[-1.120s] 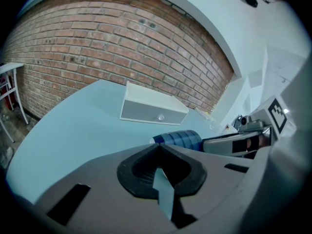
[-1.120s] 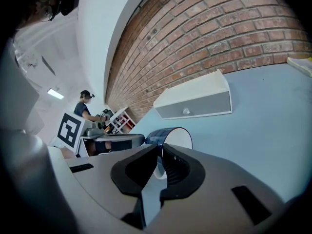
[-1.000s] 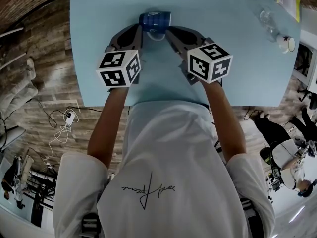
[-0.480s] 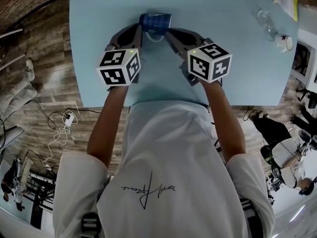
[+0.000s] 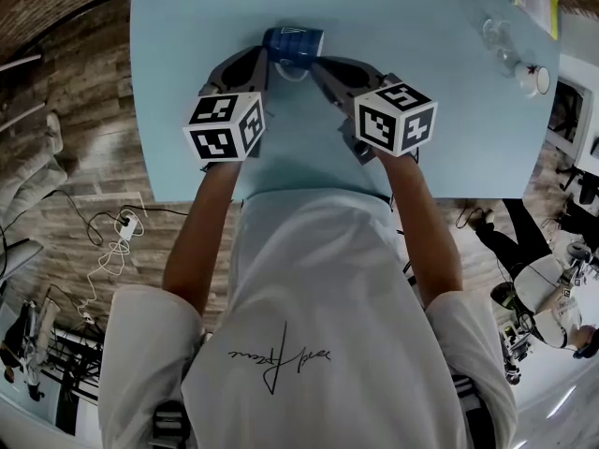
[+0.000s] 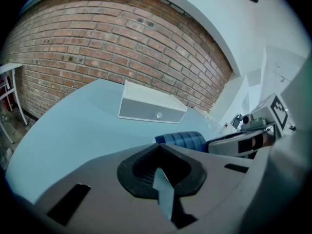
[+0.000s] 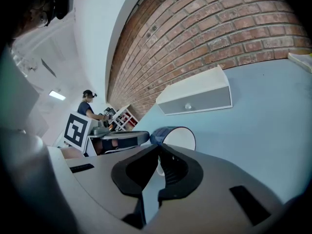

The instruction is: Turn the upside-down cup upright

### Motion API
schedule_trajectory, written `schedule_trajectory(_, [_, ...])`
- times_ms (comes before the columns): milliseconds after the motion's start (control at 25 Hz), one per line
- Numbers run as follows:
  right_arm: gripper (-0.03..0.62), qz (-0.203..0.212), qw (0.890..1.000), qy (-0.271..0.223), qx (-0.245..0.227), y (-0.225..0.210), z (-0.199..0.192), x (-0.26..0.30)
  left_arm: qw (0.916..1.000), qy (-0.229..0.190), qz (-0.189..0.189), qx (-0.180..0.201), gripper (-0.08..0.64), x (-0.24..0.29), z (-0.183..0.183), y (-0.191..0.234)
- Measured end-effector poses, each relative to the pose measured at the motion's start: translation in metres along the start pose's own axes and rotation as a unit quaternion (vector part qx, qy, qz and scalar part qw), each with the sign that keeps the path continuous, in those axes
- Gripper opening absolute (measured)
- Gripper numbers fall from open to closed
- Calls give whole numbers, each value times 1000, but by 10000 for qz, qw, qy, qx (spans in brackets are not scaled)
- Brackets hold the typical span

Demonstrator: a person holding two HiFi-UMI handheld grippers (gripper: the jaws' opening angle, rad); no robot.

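Two tools, left gripper (image 5: 263, 60) and right gripper (image 5: 318, 64), flank cup (image 5: 293, 41). Cup lies on side on blue table (image 5: 449, 120), white mouth toward right gripper. Both jaw pairs pressed together, nothing clamped. White handle (image 5: 292, 68) shows just beside right tips. Over last second almost nothing moved. Judgement: turn half done, and tipping cup onto base remains.

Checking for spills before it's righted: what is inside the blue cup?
The blue cup lies on its side; the white inside that shows is empty. The right hand-held gripper covers its lower part.
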State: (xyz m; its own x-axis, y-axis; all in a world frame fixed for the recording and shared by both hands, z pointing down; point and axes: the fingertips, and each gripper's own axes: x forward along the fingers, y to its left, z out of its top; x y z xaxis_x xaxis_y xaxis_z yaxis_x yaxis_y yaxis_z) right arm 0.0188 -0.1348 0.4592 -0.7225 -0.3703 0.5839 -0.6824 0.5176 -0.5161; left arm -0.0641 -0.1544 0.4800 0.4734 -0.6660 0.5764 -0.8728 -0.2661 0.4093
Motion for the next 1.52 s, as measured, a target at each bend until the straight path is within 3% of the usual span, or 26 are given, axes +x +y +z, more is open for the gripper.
schedule_trajectory(1520, [23, -317, 9983, 303, -382, 1, -12, -24, 9996, 128, -263, 8, 9, 5, -20, -24])
